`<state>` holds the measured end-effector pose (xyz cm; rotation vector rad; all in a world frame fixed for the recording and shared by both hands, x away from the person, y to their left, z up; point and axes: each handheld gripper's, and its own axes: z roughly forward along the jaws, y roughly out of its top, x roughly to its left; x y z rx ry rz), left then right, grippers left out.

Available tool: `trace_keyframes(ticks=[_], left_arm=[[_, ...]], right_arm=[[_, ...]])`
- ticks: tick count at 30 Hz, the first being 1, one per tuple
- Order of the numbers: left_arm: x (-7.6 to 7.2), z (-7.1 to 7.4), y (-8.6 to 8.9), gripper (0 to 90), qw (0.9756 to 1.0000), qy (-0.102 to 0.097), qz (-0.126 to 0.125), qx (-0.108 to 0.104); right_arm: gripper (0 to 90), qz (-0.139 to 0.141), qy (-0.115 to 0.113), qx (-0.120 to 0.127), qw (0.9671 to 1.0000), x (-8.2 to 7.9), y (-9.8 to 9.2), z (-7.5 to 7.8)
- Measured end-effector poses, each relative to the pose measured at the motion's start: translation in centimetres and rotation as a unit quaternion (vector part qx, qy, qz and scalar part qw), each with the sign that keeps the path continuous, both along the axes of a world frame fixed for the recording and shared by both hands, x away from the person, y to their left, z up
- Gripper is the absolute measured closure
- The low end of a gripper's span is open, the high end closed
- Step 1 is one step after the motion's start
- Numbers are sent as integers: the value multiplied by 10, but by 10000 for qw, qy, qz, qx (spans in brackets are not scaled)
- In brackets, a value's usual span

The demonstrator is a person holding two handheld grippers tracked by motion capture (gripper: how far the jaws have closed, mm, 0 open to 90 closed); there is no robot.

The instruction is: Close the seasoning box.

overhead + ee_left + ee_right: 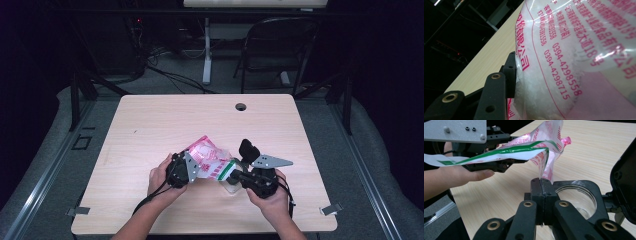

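Note:
A clear plastic bag [209,156] with pink print and a green stripe hangs between both grippers above the table's near middle. It holds white granules [541,95]. My left gripper [199,168] is shut on the bag's body, and one black finger [509,71] presses into the film. My right gripper [541,181] has its jaws together on a thin edge of the bag [547,167] that hangs down to them. In the high view the right gripper [234,175] meets the bag's green-striped end. A glass jar [576,198] stands open just behind the right jaws, ringed by a black frame.
The jar [231,188] sits on the wooden table [150,125] near its front edge. A black flat part [624,180] rises close on the right of the right gripper. A cable hole [241,106] lies at the table's far side, with a folding chair [280,45] beyond.

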<state>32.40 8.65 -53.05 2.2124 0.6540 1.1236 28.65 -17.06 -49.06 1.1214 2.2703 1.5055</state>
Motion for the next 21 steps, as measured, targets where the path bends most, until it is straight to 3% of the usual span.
trace_keyframes(ticks=[3, 21], left_arm=[[0, 0, 0, 585, 10000, 4, 0, 41], [1, -1, 0, 585, 9998, -136, 30, 130]], right_arm=[[883, -36, 8, -59, 10000, 0, -2, -1], [875, -288, -59, 174, 9994, 1, -16, 8]])
